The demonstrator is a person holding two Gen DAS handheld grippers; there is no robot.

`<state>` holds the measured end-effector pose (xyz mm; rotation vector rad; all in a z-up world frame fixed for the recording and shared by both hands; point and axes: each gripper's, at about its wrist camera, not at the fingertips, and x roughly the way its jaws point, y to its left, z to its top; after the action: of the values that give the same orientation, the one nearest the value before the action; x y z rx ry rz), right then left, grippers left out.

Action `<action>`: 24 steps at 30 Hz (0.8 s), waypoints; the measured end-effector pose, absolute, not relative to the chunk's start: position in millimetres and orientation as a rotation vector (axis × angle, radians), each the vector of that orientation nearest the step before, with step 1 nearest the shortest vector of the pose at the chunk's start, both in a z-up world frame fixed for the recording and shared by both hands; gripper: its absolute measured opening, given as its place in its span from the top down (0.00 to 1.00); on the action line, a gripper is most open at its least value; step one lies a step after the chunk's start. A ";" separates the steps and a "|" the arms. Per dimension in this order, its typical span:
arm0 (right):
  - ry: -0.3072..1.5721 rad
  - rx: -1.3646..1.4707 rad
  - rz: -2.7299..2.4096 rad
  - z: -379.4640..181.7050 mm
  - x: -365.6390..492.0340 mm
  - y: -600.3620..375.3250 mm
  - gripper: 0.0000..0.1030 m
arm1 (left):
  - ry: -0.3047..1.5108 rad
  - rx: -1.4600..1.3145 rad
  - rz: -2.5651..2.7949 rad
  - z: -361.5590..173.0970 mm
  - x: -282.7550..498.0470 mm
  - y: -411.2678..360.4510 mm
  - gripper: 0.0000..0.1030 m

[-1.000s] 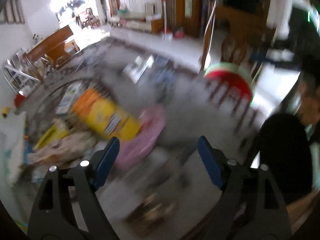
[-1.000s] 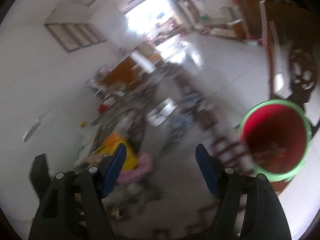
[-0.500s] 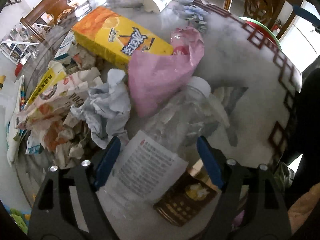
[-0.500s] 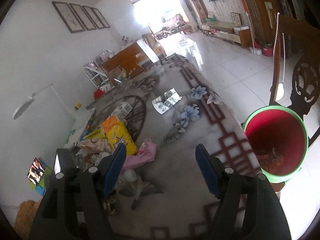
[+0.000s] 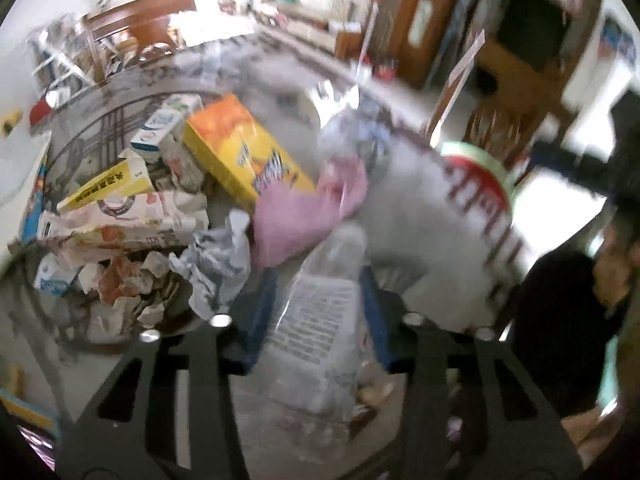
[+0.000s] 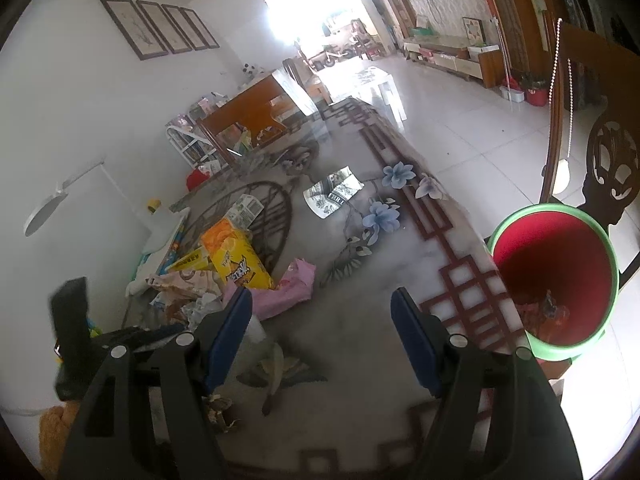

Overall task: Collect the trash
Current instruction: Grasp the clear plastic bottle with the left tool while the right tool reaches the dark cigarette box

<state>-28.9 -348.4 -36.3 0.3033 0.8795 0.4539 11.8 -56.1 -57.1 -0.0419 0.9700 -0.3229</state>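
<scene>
Two blue-padded fingers of the left gripper point(image 5: 316, 312) flank a clear plastic bottle with a white printed label point(image 5: 320, 316) in the left wrist view; they have just been closing, and the pads look pressed to the bottle's sides, so I read it as gripped, though blur softens the contact. The bottle lies along the fingers, cap end pointing away towards the crumpled pink plastic bag point(image 5: 300, 220). To do this step well, I judge the squeeze should stay gentle, since thin plastic buckles and can slip out, and the lift should go straight up to clear the crumpled white paper point(image 5: 216, 264) just beside the left pad. The red bin with a green rim point(image 5: 480, 184) sits beyond the worktop's point(image 5: 420, 216) far edge.

In the right wrist view, the right gripper point(image 6: 320, 336) hovers over the marbled worktop point(image 6: 360, 280) with its fingers spread wide and nothing between them. The litter heap, with its yellow and orange carton point(image 6: 236, 260), lies to their left; the red bin point(image 6: 556, 280) stands at right, off the worktop's edge, some scraps already inside.
</scene>
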 end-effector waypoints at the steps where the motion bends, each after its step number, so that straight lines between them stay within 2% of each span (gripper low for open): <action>1: 0.882 0.297 0.452 -36.5 -28.5 -347.3 0.32 | 0.951 -0.095 -0.320 -53.0 10.7 -50.2 0.92; 2: 0.884 0.291 0.450 -36.8 -28.6 -346.0 0.32 | 0.940 -0.132 -0.312 -51.0 10.4 -46.0 1.00; 9: 0.903 0.220 0.431 -38.6 -27.6 -333.7 0.32 | 0.914 -0.204 -0.256 -46.2 6.4 -30.9 0.98; 10: 0.903 0.217 0.431 -39.3 -28.0 -333.6 0.32 | 0.925 -0.183 -0.263 -48.0 6.2 -33.6 0.89; 11: 0.904 0.217 0.431 -39.5 -27.8 -333.7 0.32 | 0.933 -0.165 -0.269 -49.3 5.9 -36.1 0.68; 12: 0.907 0.220 0.430 -40.0 -26.9 -333.9 0.32 | 0.940 -0.133 -0.269 -51.1 4.2 -39.3 0.53; 13: 0.910 0.222 0.430 -40.7 -27.1 -333.9 0.32 | 0.941 -0.100 -0.263 -52.0 1.8 -41.0 0.33; 17: 0.922 0.251 0.431 -43.4 -24.7 -339.8 0.31 | 0.968 -0.058 -0.262 -60.2 -8.0 -30.8 0.27; 24: 0.950 0.293 0.439 -46.1 -20.0 -342.8 0.31 | 1.183 -0.008 -0.217 -105.5 0.9 -27.3 0.27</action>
<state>-20.0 -342.8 -46.1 0.2927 0.9500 0.4391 0.9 -27.3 -105.5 -0.0082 1.1830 -0.2169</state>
